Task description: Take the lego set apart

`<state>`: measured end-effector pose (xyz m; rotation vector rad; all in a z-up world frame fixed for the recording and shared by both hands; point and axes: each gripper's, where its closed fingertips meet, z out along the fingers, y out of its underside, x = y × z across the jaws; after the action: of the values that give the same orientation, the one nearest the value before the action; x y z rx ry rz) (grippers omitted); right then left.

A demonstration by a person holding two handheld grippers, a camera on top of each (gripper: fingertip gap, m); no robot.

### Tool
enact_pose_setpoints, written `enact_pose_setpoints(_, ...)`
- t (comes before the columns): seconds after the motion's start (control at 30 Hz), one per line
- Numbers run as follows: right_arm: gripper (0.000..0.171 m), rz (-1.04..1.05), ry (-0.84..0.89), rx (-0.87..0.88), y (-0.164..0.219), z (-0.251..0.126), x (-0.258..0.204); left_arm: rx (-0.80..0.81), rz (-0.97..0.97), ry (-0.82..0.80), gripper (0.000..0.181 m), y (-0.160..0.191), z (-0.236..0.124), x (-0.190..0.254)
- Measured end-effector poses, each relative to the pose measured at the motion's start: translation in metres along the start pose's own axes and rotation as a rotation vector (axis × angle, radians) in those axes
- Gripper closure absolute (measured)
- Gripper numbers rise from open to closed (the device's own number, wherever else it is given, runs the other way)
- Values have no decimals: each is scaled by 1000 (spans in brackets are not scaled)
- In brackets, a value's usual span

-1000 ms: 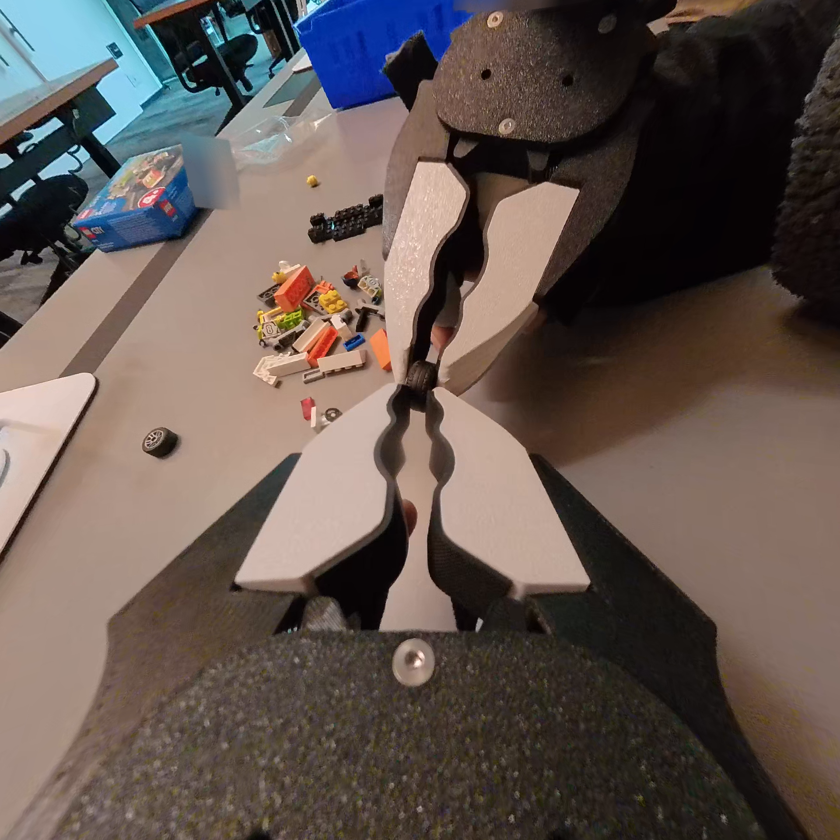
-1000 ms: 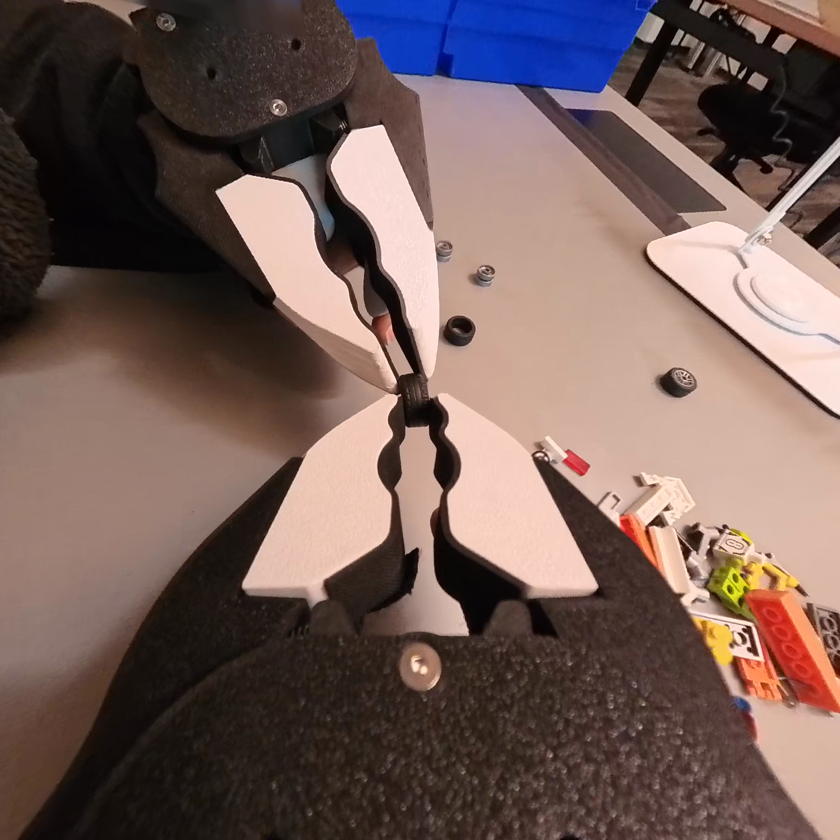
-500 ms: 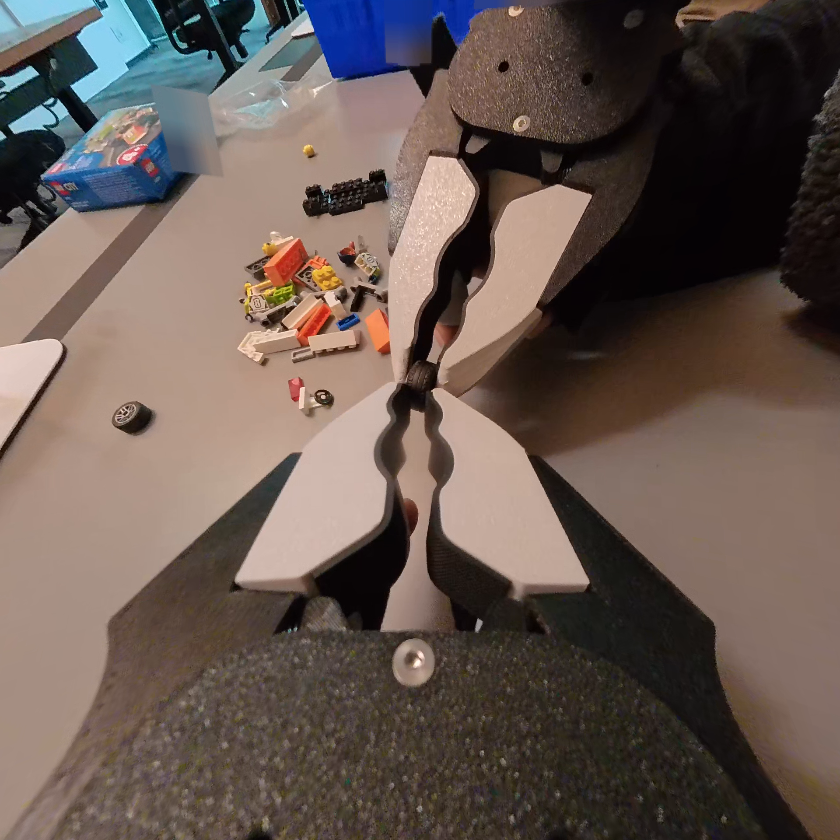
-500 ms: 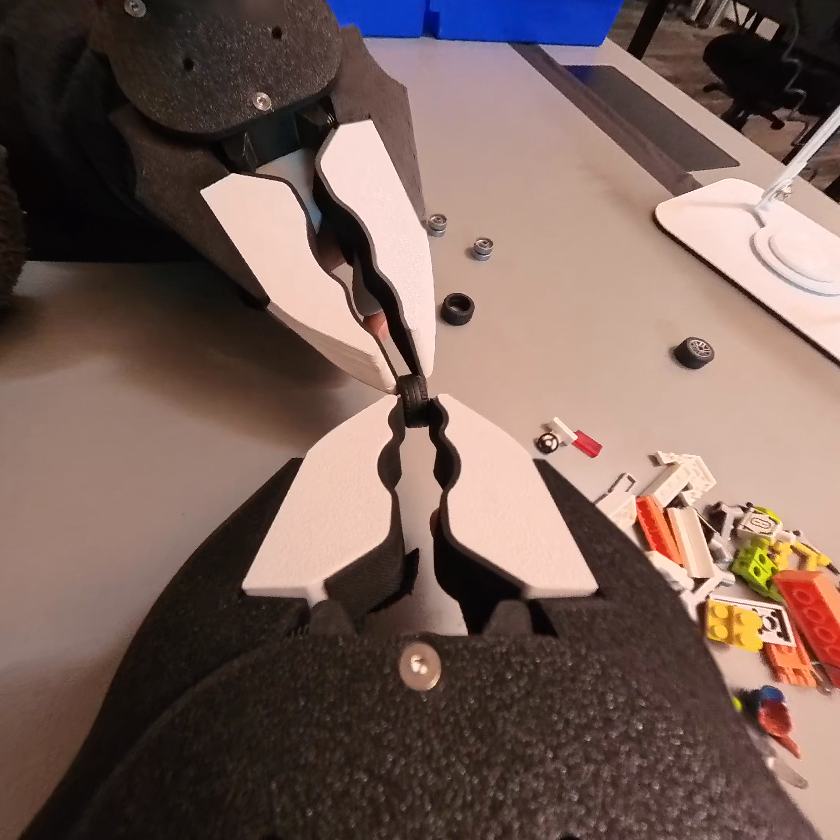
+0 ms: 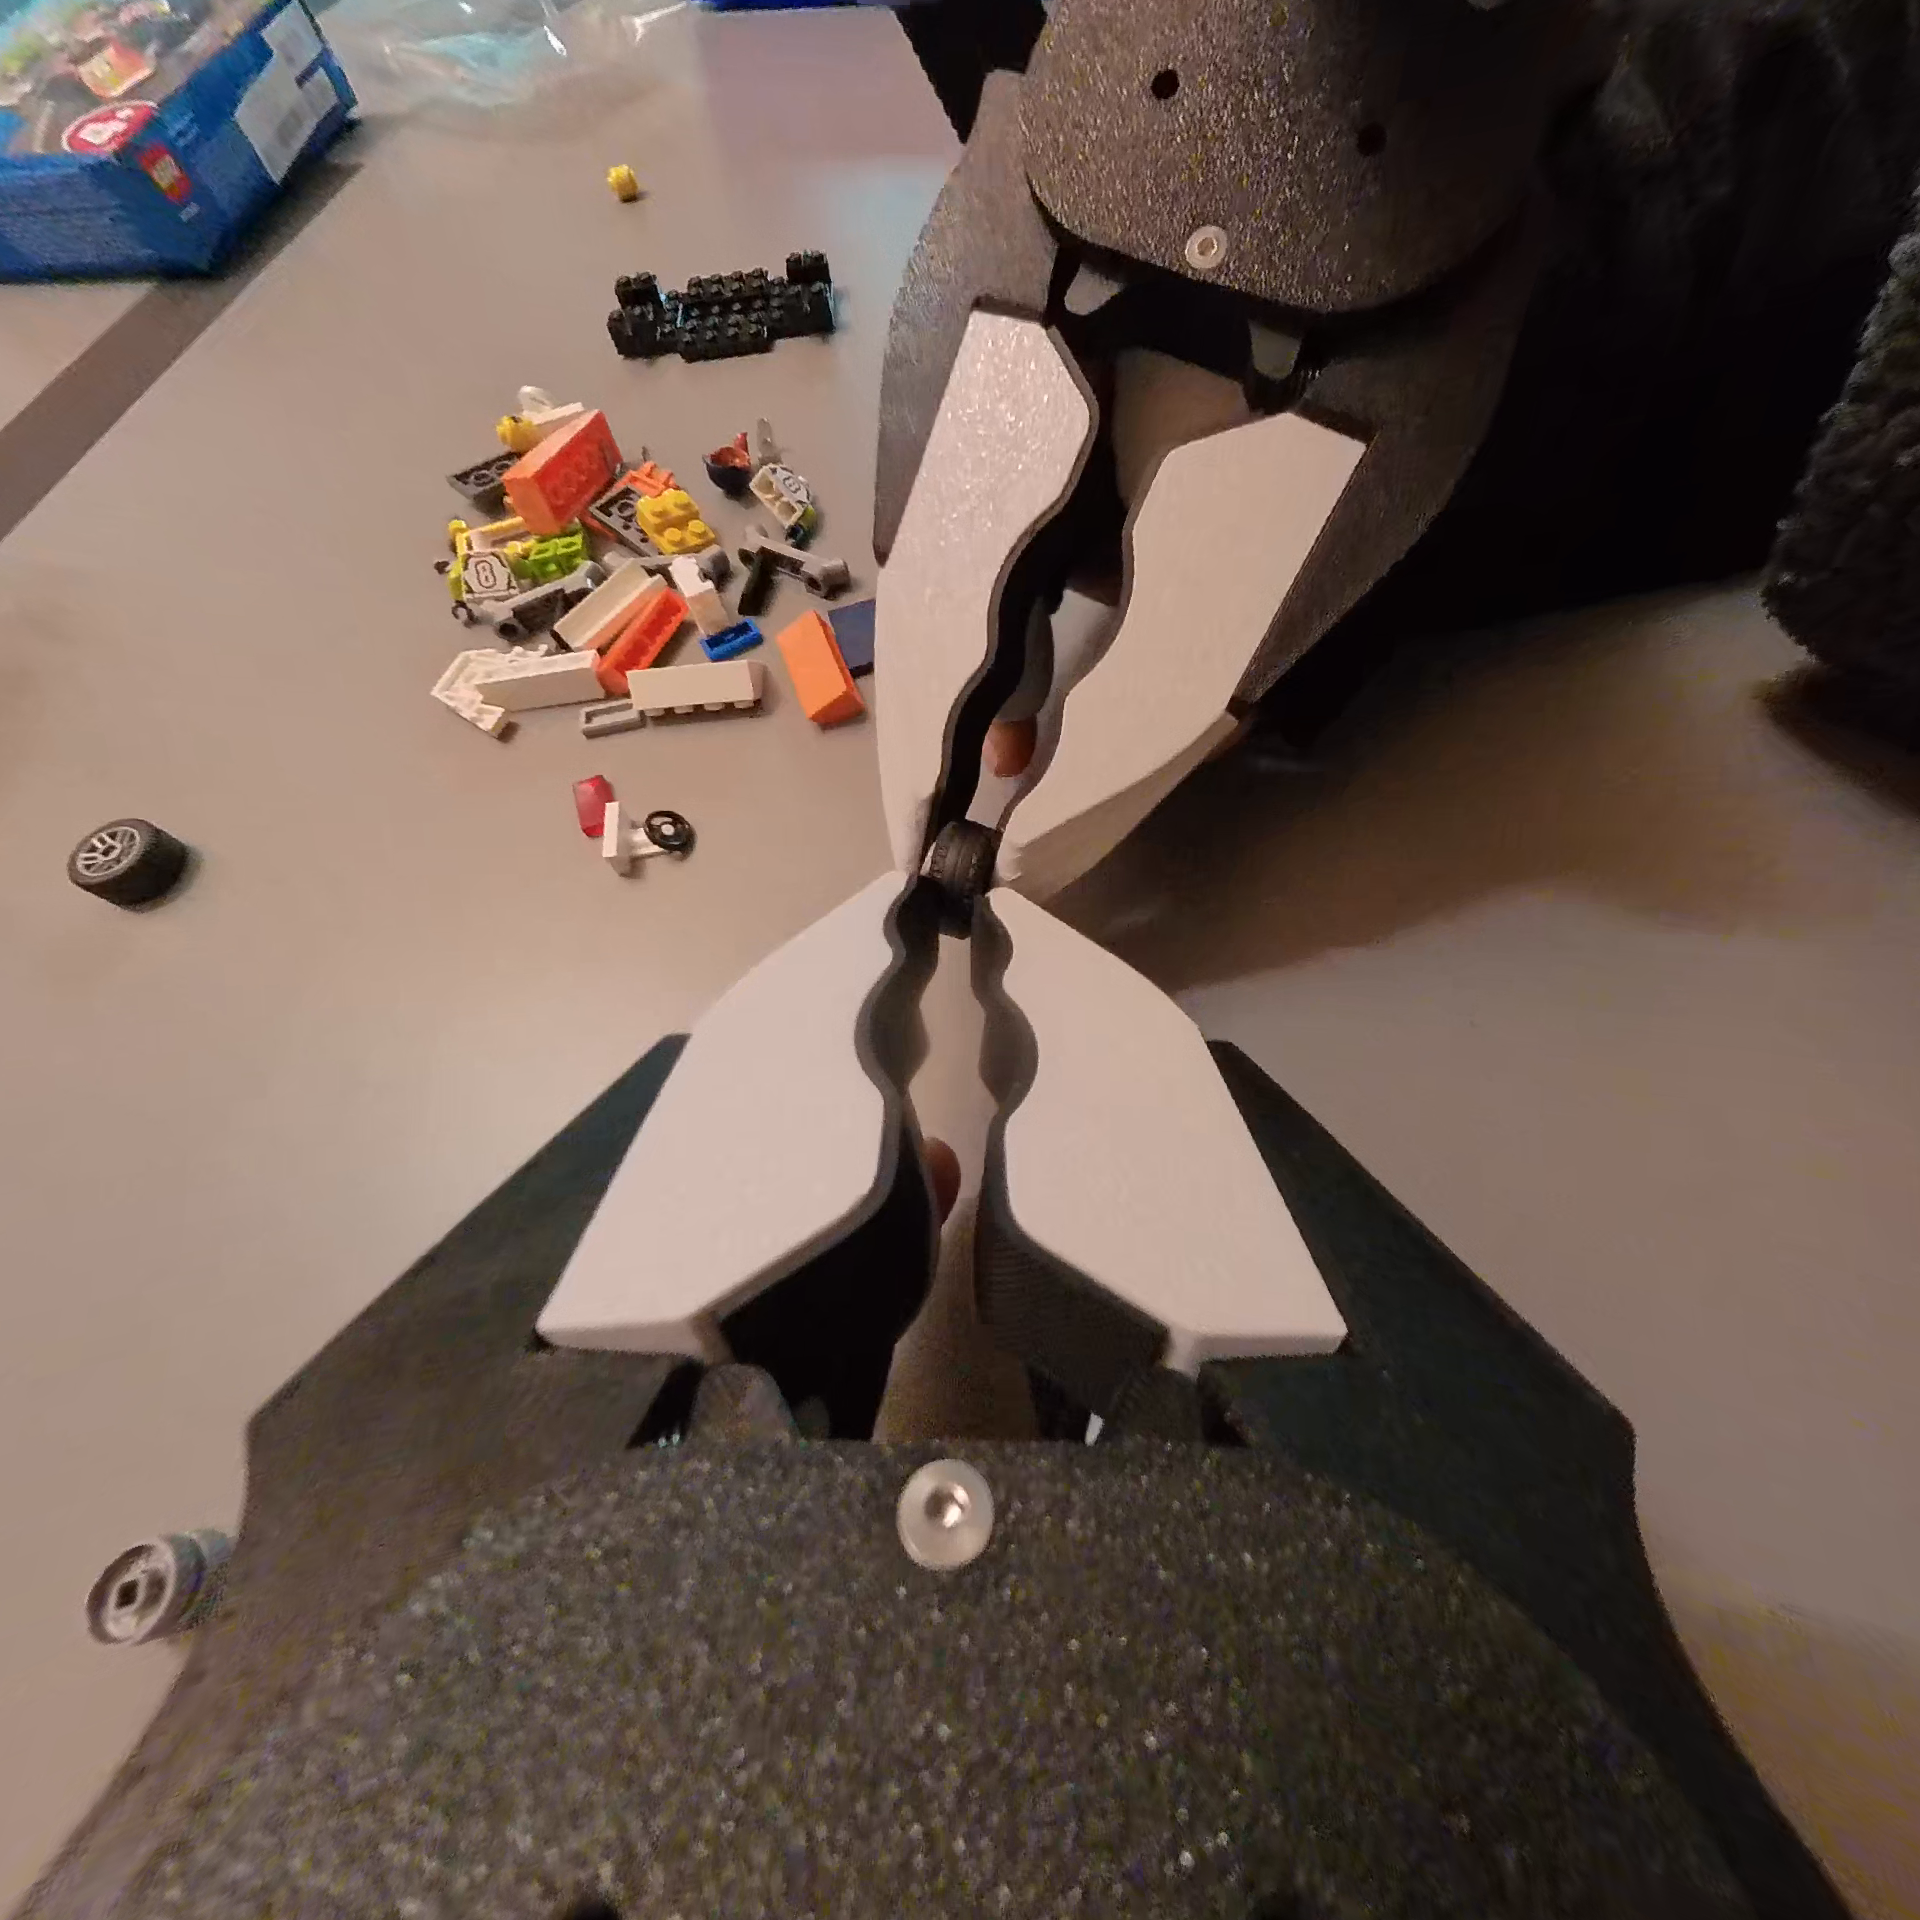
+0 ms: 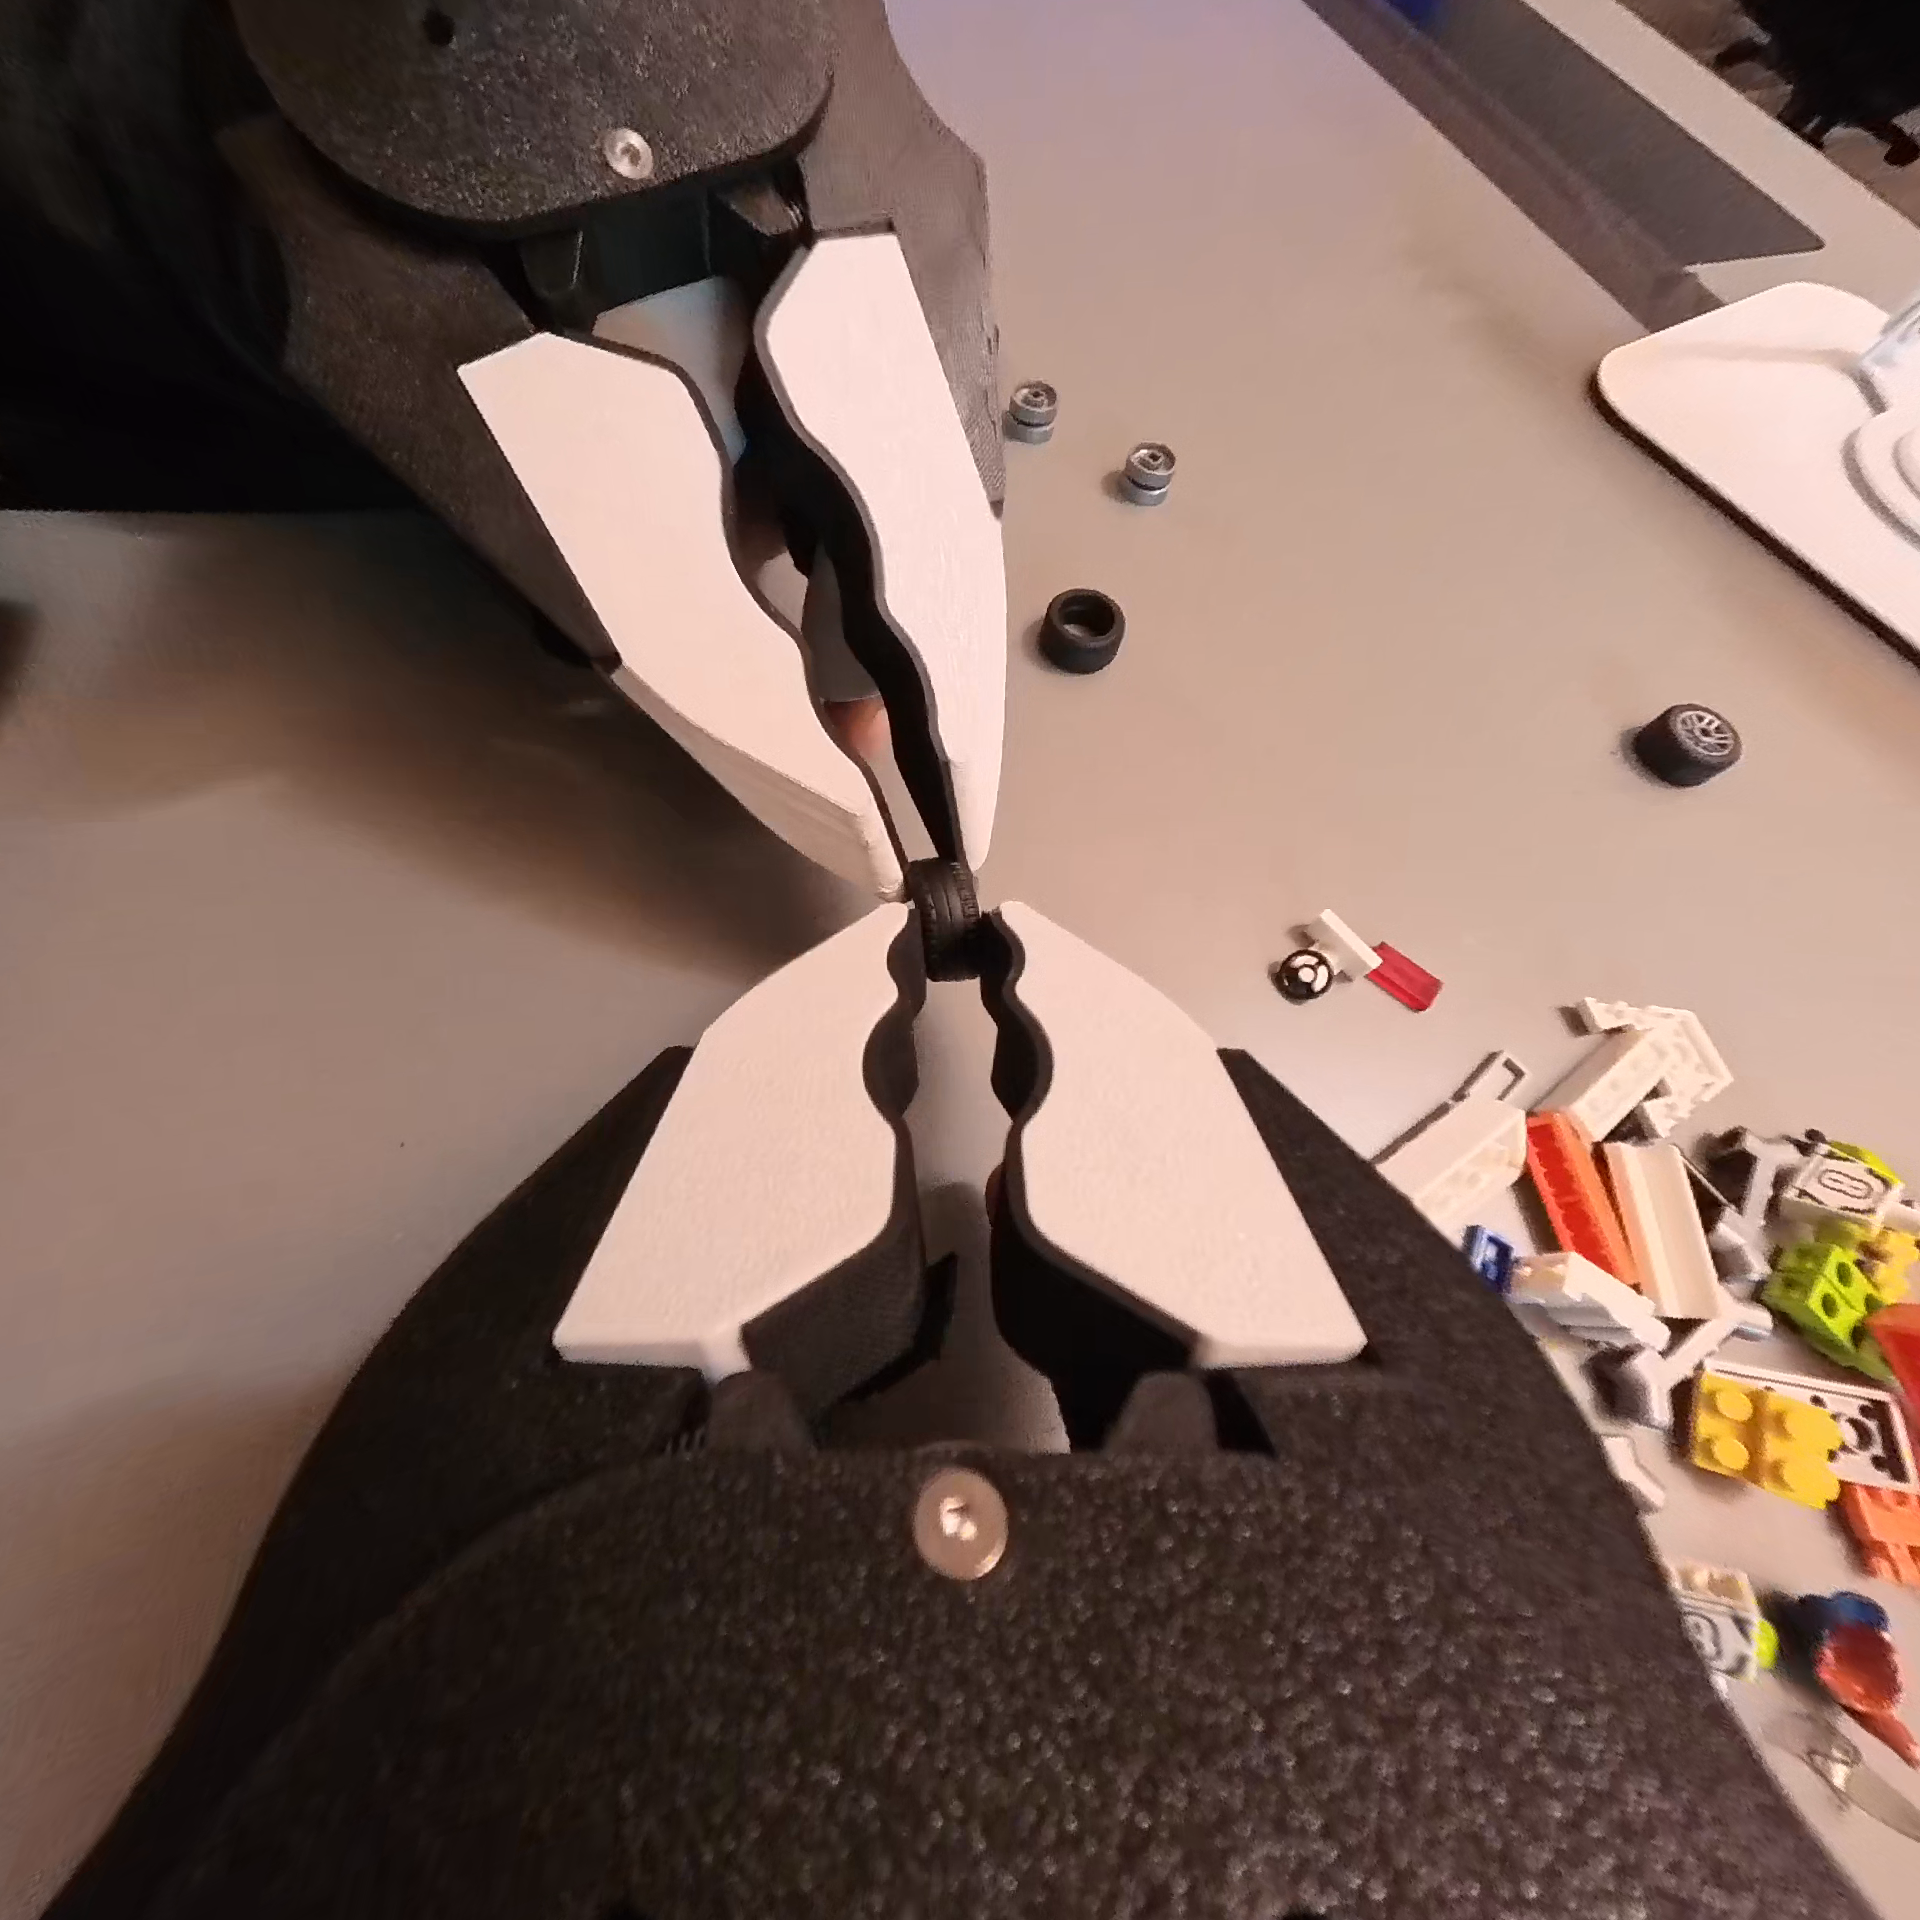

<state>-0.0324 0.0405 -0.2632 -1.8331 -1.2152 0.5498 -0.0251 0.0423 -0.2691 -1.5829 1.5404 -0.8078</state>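
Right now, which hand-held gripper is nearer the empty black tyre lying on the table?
Left. The left hand-held gripper reaches in right beside the empty black tyre; the right hand-held gripper comes from the opposite side, its fingers farther from it.

Two grippers meet tip to tip above the counter (image 5: 312, 1039), a small wheel (image 5: 956, 868) pinched between them. Left of them lies a brick pile (image 5: 623, 582), a chassis piece (image 5: 722, 307) behind it, a loose wheel (image 5: 127, 862) farther left.
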Motion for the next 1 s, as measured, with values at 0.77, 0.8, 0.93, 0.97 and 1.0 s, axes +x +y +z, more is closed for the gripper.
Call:
enact_pose_setpoints(0.77,162,-96,14,-117,19,8,-3,-94,-103,68,175,15,9,3)
enact_pose_setpoints(0.8,162,-108,7,-112,18,8,-3,-94,-104,73,175,14,9,3)
enact_pose_setpoints(0.93,159,-133,12,-71,13,6,1,-80,-114,44,173,10,7,-4)
enact_pose_setpoints(0.97,158,-124,15,-64,12,5,3,-76,-129,36,173,9,6,-7)
enact_pose_setpoints(1.0,156,-112,10,-55,11,6,4,-70,-150,27,178,9,4,-11)
